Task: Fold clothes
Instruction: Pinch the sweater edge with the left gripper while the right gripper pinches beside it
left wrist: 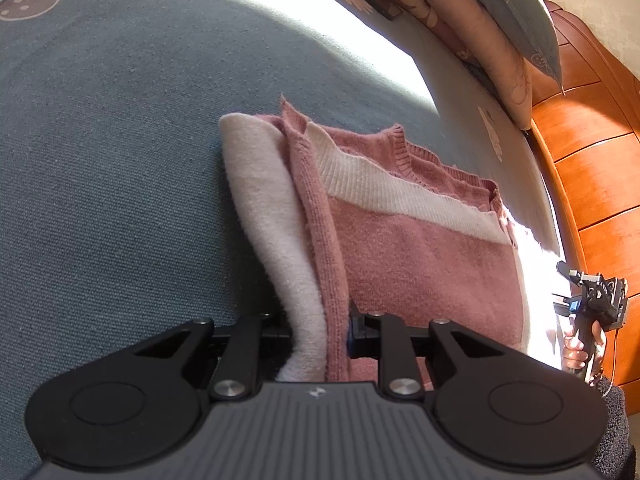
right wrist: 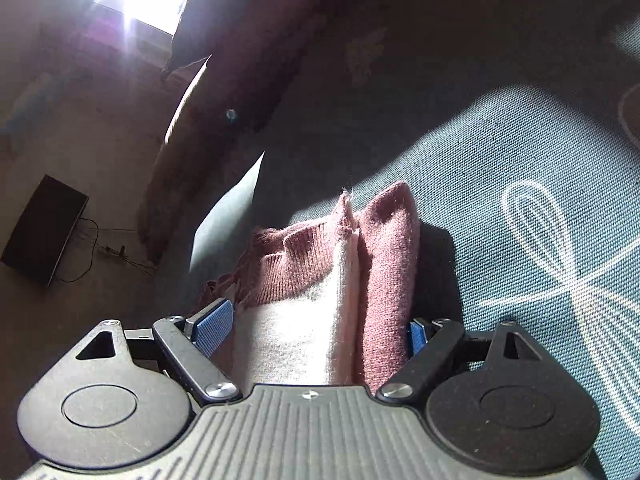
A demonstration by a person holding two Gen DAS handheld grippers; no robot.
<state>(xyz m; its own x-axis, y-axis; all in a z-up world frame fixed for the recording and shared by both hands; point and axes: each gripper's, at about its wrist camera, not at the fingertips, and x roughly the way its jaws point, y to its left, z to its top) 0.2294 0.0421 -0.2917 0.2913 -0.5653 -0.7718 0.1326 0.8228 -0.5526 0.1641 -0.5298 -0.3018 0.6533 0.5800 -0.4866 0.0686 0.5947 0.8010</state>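
Across the blue-grey bedspread lies the pink and cream knit sweater, already doubled over so that its ribbed collar and cream band face up and its thick folded edges run toward both cameras. That flat, layered lie suggests the folding is well along, with the garment held at two places so the layers do not slide apart. The left gripper is drawn in narrow, and its jaws pinch a bunched edge of cream and pink layers; the tight pinch looks meant to anchor that side of the stack. The right gripper stands wide, with a fat wad of the sweater between its blue pads; the right-hand pad seems to touch the pink fold, but the left-hand pad stands clear of the cloth, so this end does not look clamped. In the left wrist view the right gripper shows small at the far side of the garment, gripped by the person's hand, which puts the two tools at opposite ends, a sensible spread for carrying or turning a fold evenly. Beyond the sweater, pillows line the head of the bed against a wooden headboard, and a bright patch of sunlight falls across the cover.
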